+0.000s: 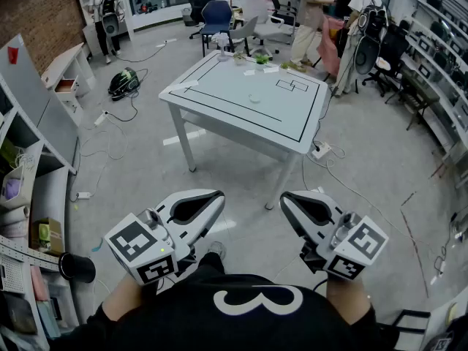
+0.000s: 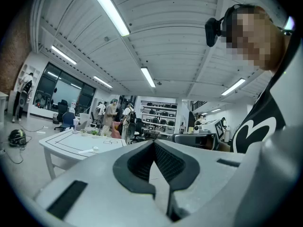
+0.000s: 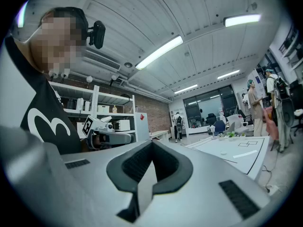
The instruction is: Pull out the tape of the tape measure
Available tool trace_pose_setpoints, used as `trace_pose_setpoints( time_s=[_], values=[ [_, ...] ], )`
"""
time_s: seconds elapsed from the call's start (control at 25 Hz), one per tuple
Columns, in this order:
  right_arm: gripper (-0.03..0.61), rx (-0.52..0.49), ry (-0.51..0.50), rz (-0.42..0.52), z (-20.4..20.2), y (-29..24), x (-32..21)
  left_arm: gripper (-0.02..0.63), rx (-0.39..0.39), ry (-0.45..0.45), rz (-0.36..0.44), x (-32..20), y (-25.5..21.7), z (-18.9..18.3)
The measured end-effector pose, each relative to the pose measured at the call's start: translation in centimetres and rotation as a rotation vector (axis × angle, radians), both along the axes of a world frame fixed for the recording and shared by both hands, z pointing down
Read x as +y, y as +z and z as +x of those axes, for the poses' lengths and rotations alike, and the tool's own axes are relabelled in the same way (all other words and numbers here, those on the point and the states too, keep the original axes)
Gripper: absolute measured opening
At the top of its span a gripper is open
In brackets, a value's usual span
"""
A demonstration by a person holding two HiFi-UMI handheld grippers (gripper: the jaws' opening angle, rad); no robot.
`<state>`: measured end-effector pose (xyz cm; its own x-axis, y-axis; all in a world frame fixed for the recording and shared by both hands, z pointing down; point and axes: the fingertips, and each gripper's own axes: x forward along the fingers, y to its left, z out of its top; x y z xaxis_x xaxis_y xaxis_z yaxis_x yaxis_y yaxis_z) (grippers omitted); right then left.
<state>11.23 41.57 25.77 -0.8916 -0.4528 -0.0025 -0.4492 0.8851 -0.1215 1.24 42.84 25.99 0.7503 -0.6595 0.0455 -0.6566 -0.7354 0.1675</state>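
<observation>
I stand on the floor a few steps short of a white table (image 1: 219, 86) marked with black lines. A small round pale thing (image 1: 254, 98) lies near the table's middle; it is too small to tell whether it is the tape measure. It also shows as a speck (image 2: 95, 148) in the left gripper view and as a speck (image 3: 223, 153) in the right gripper view. My left gripper (image 1: 216, 196) and right gripper (image 1: 287, 197) are held close to my body, level, pointing toward the table. Both are shut with nothing between the jaws (image 2: 154, 143) (image 3: 152, 144).
Small items and a plant (image 1: 262, 59) sit at the table's far edge. Office chairs (image 1: 216, 17) and several people stand beyond it. Cables and a power strip (image 1: 320, 151) lie on the floor. Shelves (image 1: 29, 196) line the left side, racks the right.
</observation>
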Motion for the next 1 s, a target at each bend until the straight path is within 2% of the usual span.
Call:
trace_pose_setpoints(
  time_s=[0.28, 0.36, 0.56, 0.68, 0.84, 1.0],
  values=[
    [0.003, -0.018, 0.043, 0.014, 2.5, -1.0, -0.1, 0.009, -0.028, 0.029, 0.049, 0.3, -0.8, 1.0],
    [0.013, -0.012, 0.079, 0.030, 3.1, -0.9, -0.3, 0.041, -0.021, 0.021, 0.052, 0.1, -0.9, 1.1],
    [0.150, 0.032, 0.148, 0.060, 3.6, -0.3, -1.5, 0.155, 0.001, -0.004, 0.047, -1.5, -0.7, 0.2],
    [0.223, 0.041, 0.175, 0.047, 3.9, 0.2, -2.9, 0.181, 0.012, -0.010, 0.043, -3.0, -0.4, 0.1],
    [0.265, 0.103, 0.239, 0.073, 4.0, 1.0, -5.5, 0.215, 0.025, -0.021, 0.033, -5.4, 0.2, -0.8],
    [0.270, 0.135, 0.290, 0.069, 4.1, 1.9, -8.7, 0.227, -0.004, -0.032, 0.048, -8.0, 0.9, -1.9]
  ],
)
